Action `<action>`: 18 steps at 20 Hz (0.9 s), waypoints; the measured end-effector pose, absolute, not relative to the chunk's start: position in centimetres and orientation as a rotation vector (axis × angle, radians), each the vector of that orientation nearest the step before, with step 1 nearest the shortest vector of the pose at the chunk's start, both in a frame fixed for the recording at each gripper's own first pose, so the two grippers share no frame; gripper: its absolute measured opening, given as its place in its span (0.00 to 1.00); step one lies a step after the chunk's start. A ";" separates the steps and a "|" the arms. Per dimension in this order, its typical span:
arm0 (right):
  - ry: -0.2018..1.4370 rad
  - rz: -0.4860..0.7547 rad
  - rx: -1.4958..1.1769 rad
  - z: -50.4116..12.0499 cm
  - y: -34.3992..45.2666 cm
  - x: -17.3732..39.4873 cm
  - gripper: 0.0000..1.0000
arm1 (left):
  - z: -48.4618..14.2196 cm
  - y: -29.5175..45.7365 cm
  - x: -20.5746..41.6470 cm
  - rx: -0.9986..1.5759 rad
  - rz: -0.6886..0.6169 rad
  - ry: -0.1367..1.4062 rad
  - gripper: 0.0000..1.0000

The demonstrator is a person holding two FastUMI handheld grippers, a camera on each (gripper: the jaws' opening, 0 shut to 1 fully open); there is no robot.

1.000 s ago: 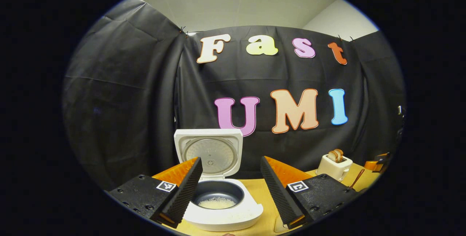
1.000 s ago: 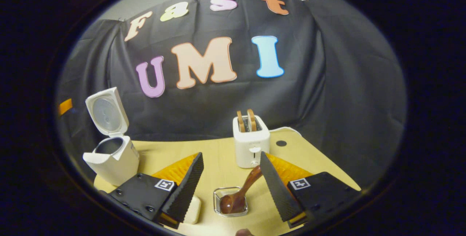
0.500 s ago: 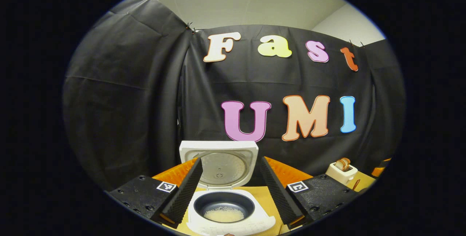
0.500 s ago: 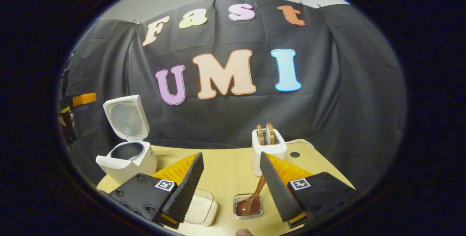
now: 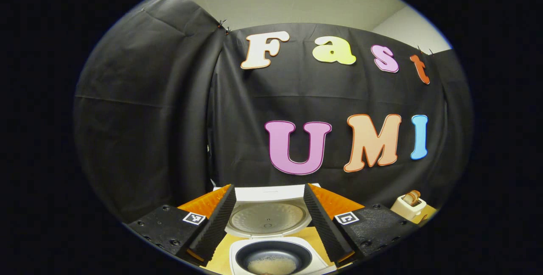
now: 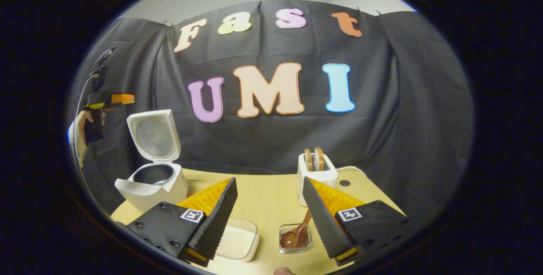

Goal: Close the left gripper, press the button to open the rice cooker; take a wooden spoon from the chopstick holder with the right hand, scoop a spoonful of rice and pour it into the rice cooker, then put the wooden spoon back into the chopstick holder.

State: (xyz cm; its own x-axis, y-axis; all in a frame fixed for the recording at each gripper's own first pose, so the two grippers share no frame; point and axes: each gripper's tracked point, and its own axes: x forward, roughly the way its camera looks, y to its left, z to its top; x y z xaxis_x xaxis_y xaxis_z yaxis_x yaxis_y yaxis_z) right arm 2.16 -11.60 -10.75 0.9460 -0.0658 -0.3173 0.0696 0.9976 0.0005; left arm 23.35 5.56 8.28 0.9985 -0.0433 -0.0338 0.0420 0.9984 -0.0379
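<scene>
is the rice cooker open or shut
Open: the rice cooker has its lid standing upright, and rice shows in its dark pot.

The rice cooker (image 5: 271, 224) is white, its inner pot (image 5: 273, 256) dark grey with pale rice. The left gripper (image 5: 268, 224) and right gripper (image 6: 270, 220) have 2 black ribbed fingers with orange backs and black-white square markers. The wooden spoon (image 6: 299, 234) is reddish brown. The table (image 6: 263, 194) is light yellow wood. The toaster (image 6: 317, 177) is white.
</scene>
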 end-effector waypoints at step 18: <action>0.391 -0.233 -0.011 -13.1 -15.8 -2.1 0.98 | 2.6 5.1 35.6 0.032 -0.025 0.131 0.94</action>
